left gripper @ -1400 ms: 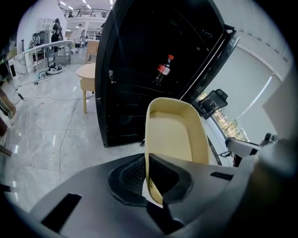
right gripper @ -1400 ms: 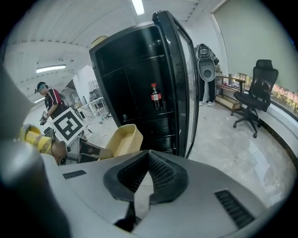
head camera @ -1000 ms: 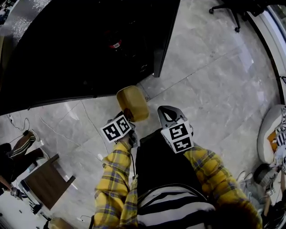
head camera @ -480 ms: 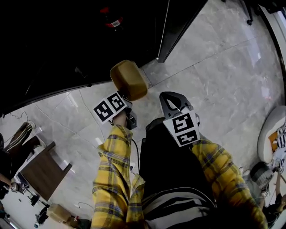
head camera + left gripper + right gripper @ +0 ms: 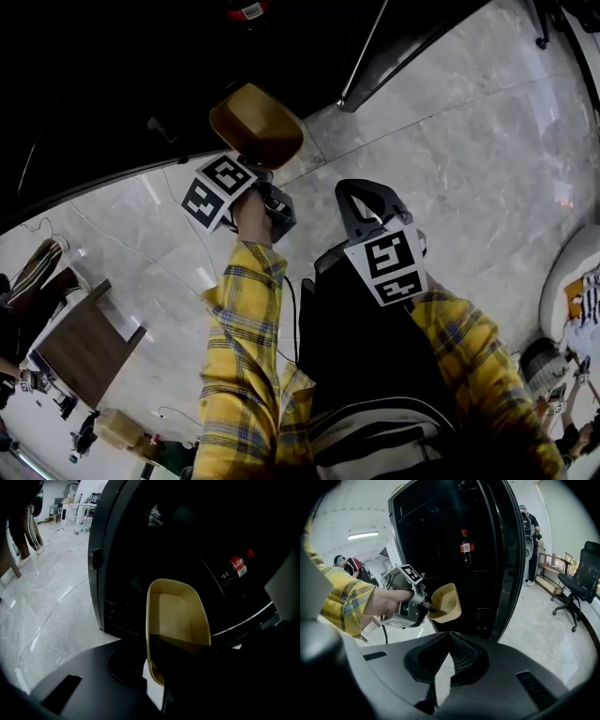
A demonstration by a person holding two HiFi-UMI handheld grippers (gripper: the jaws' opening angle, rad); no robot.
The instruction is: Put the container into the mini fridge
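Head view: the left gripper [image 5: 251, 169] is carrying the container [image 5: 255, 125] forward. A second ago the container was hanging over the floor [image 5: 469, 187], short of the fridge [image 5: 112, 84]. Now it is overlapping the lower edge of the dark opening, beside the open door [image 5: 394, 52]. This is suggesting that insertion is just beginning, with the container not yet resting on any shelf. The right gripper [image 5: 361, 199] is hanging back near the person's body.

Left gripper view: the fingers [image 5: 183, 653] are clenching one wall of the container [image 5: 176, 616]. It is a smooth, mustard-yellow tub with rounded corners and an empty matte inside, probably plastic. It is pointing into the glossy black cabinet, where a red-labelled bottle [image 5: 236, 566] is showing.

Right gripper view: this gripper's ribbed fingers [image 5: 461, 656] are pressing together on nothing. Ahead, the left gripper [image 5: 423, 603] is holding the container [image 5: 446, 603] at the opening, below the bottle [image 5: 464, 548]. The polished grey floor [image 5: 534, 620] is looking like marble.
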